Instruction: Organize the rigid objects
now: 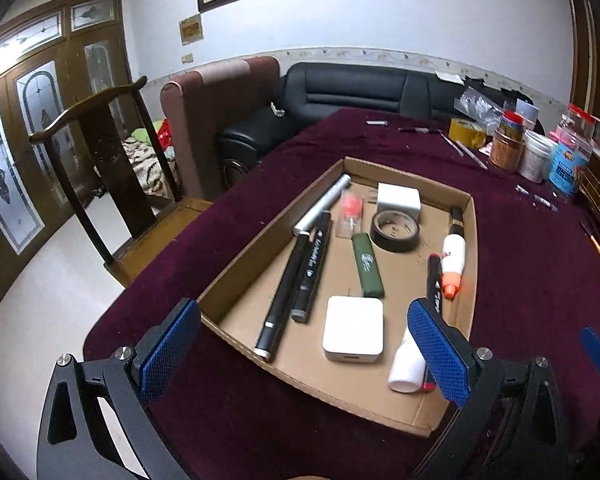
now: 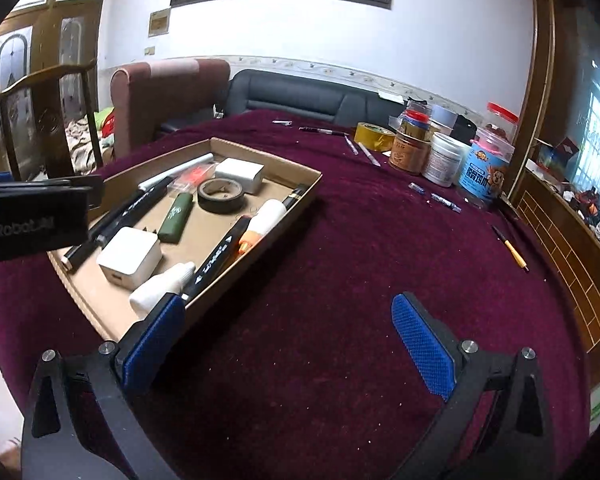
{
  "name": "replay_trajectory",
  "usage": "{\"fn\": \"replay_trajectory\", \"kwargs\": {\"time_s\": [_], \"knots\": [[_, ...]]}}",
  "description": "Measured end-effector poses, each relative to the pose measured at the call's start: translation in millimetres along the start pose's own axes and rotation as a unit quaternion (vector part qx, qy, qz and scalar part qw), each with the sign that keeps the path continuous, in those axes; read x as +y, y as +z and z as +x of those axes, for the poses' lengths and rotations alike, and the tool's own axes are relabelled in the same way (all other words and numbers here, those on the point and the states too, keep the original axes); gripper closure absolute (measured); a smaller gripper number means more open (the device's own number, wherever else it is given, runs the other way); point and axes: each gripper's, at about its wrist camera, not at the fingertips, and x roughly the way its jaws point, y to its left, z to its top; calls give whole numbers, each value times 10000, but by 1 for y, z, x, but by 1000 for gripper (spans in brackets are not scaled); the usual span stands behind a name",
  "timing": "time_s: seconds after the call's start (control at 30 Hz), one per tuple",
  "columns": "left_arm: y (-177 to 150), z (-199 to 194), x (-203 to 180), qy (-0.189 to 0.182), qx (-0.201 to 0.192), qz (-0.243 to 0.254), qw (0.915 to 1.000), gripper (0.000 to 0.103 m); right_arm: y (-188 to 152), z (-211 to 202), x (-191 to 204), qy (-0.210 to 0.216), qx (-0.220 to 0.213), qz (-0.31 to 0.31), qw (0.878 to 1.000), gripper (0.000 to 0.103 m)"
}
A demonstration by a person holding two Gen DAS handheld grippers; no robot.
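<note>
Cardboard tray (image 1: 466, 216), shallow, brown, w/ assorted items

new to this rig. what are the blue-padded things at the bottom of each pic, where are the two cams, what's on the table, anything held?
They are two hand-held grippers, one in each of a person's hands; no robot arm. Each picture comes from a fisheye camera on one gripper, looking along its fingers. The left gripper hangs over a shallow cardboard tray; the right gripper hangs over the bare maroon tablecloth beside it. Both are open and hold nothing. In the tray lie markers, a black tape roll, a green lighter, two white chargers, a white bottle and a glue bottle with an orange tip. Jars, yellow tape and loose pens sit further back.
</note>
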Motion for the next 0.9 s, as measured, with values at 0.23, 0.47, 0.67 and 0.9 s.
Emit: {"fn": "replay_trajectory", "kwargs": {"time_s": [0.23,0.47,0.67,0.9], "knots": [[-3,14,-1,-127,273,5,9995,1,10,8,-2,-145,264,-168,9994,0],[-4,28,12,-180,474,-107,9987,1,24,20,1,-351,521,-274,9977,0],[-4,38,24,-170,581,-240,9979,1,29,27,9,-367,611,-343,9969,0],[-5,43,32,-133,569,-265,9979,1,32,33,25,-313,690,-515,9958,0]]}}
